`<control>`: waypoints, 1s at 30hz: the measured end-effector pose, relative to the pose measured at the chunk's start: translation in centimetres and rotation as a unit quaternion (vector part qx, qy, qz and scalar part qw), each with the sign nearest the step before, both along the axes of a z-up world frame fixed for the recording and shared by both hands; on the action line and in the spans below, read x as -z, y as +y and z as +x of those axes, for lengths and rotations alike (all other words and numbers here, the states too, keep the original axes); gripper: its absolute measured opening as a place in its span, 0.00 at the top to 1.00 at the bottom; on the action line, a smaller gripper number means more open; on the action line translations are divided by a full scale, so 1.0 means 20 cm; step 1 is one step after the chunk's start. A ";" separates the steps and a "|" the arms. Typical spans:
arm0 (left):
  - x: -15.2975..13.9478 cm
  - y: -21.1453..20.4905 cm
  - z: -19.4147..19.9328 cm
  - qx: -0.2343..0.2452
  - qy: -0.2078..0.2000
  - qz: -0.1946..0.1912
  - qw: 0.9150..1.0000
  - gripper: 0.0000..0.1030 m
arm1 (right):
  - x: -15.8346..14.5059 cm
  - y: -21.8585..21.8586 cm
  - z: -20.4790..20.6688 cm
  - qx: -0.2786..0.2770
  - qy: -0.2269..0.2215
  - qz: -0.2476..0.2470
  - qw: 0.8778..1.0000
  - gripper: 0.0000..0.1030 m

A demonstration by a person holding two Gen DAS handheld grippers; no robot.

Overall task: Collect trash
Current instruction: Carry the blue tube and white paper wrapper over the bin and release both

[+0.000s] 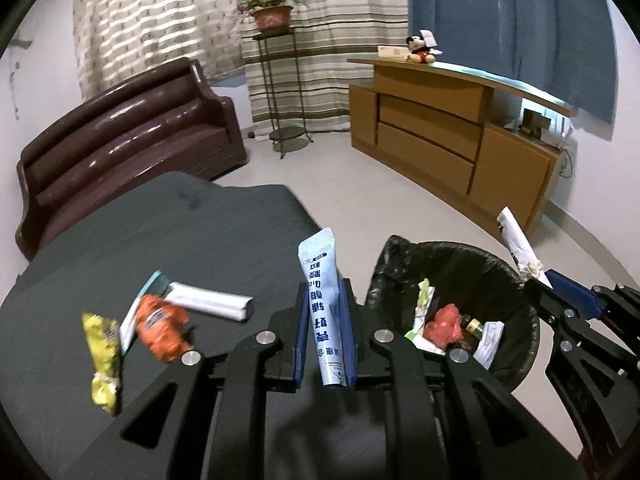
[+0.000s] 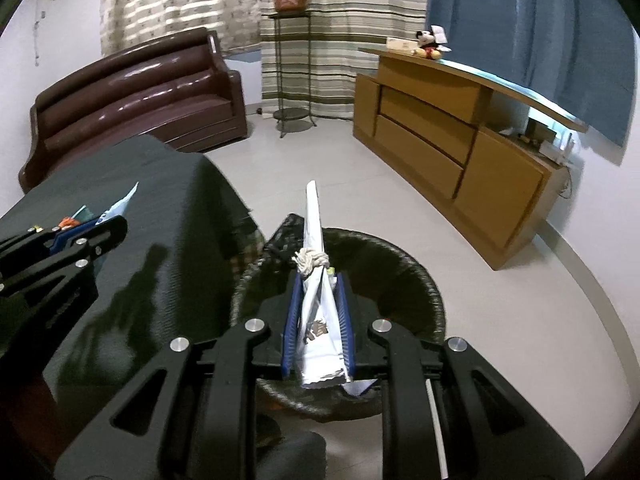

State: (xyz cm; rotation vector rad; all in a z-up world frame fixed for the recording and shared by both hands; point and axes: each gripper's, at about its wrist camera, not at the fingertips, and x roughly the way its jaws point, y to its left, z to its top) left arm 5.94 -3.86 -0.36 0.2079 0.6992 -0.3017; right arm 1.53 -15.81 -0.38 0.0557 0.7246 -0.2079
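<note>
My left gripper (image 1: 325, 292) is shut on a light blue tube (image 1: 320, 280) and holds it upright over the right edge of the dark table (image 1: 180, 232), next to the black-lined trash bin (image 1: 516, 280). My right gripper (image 2: 318, 280) is shut on a white paper wrapper tied with string (image 2: 314, 240), above the bin (image 2: 420, 276); it also shows in the left wrist view (image 1: 536, 280). On the table lie a yellow wrapper (image 1: 102, 356), an orange wrapper (image 1: 162, 326) and a white box (image 1: 208, 304). The bin holds several scraps, one red (image 1: 442, 326).
A brown sofa (image 1: 120, 136) stands behind the table. A plant stand (image 1: 280, 92) is by the striped curtain. A wooden cabinet (image 1: 440, 136) with a plush toy (image 1: 420, 48) runs along the right wall. Pale floor lies around the bin.
</note>
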 end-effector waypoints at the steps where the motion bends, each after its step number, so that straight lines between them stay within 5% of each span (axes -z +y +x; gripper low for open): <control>1: 0.00 -0.03 0.01 0.004 0.000 0.002 1.000 0.85 | 0.00 -0.02 0.00 0.005 -0.001 -0.001 1.000 0.83; 26: 0.11 -0.34 0.17 0.039 0.023 0.034 0.998 0.84 | 0.08 -0.28 0.13 0.060 0.004 0.018 0.998 0.82; 28: 0.11 -0.34 0.18 0.037 0.026 0.033 0.998 0.81 | 0.09 -0.29 0.13 0.062 0.005 0.020 0.998 0.82; 30: 0.11 -0.34 0.18 0.036 0.026 0.032 0.999 0.64 | 0.10 -0.29 0.14 0.066 0.005 0.024 0.998 0.73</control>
